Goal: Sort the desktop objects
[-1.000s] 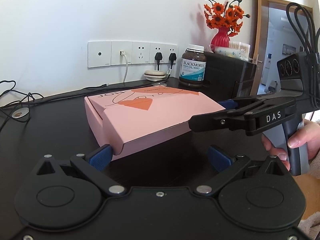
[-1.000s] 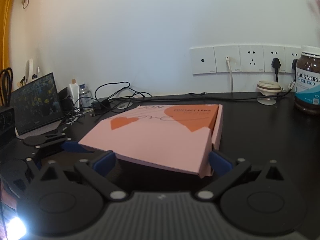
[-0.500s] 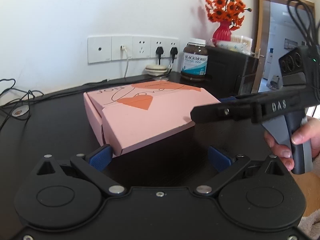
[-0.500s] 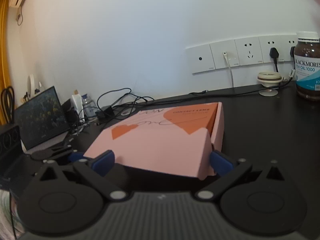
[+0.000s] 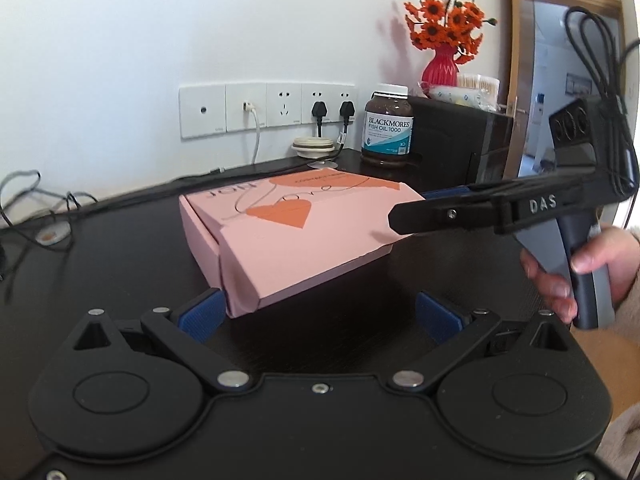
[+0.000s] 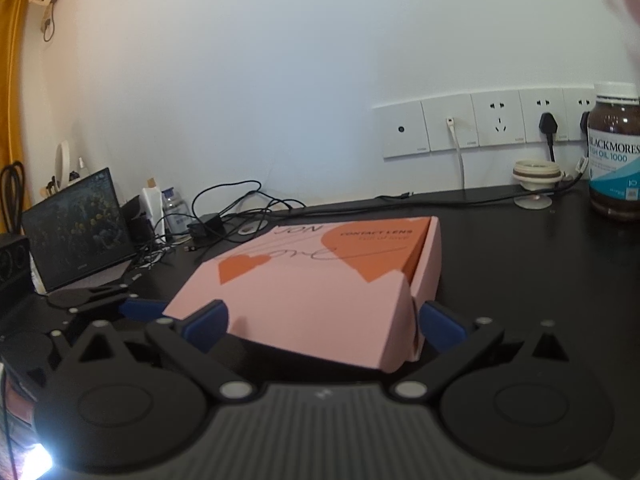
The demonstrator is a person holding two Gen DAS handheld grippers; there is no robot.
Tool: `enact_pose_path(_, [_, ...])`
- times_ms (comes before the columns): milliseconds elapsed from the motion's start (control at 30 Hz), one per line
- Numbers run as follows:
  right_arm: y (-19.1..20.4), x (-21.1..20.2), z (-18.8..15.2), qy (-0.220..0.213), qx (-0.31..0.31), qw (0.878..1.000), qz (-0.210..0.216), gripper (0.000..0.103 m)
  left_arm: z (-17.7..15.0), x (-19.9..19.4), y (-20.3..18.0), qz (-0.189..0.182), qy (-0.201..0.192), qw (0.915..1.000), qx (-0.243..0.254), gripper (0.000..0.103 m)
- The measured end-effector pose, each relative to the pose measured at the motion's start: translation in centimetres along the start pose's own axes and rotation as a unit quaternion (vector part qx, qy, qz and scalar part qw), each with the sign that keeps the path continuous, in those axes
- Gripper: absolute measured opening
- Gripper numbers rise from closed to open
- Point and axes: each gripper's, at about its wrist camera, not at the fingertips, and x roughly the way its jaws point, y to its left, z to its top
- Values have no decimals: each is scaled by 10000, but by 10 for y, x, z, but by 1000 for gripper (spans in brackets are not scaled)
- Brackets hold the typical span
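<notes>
- Left wrist view: my left jaws [image 5: 318, 314] stand wide apart and hold nothing. The pink box [image 5: 296, 232] lies flat on the black counter [image 5: 100, 264] straight ahead, one corner pointing into my gap and touching, or nearly touching, my left blue pad [image 5: 202, 314]. My other pad stands clear of the cardboard.
- Same view: the box's long axis runs slantwise, from that near corner away toward the far right. My right jaws [image 5: 408, 218] reach in from the right at the box's far end, level with its lid; whether they press it I cannot tell from here. The fish oil jar [image 5: 387, 124] and the red vase [image 5: 439, 72] stand well behind, by the wall sockets [image 5: 266, 108].
- Right wrist view: my right jaws [image 6: 322, 328] are also spread wide, with a short end of the box lying between the two blue pads. Both pads sit close beside its edges, yet I judge them not clamped.
- Same view: my left jaws [image 6: 120, 306] show at the box's far left corner. A small screen [image 6: 76, 228] and tangled cables [image 6: 232, 208] lie beyond.
- Judgement: the right jaws are better placed, since the box's end already lies square between them; closing there, or pushing along the long axis, looks like the coming move.
</notes>
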Motion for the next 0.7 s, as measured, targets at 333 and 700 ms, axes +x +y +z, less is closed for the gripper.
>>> enact_pose_path(333, [-22,-8,2,-234,396,9989,-116,102,18,-19,10,255,-1015,9944,-124,103])
enact_pose_path(700, [-41,-8,9,-587,717,9919,-869,102,19,11,-1,1128,-1589,9808,-46,103])
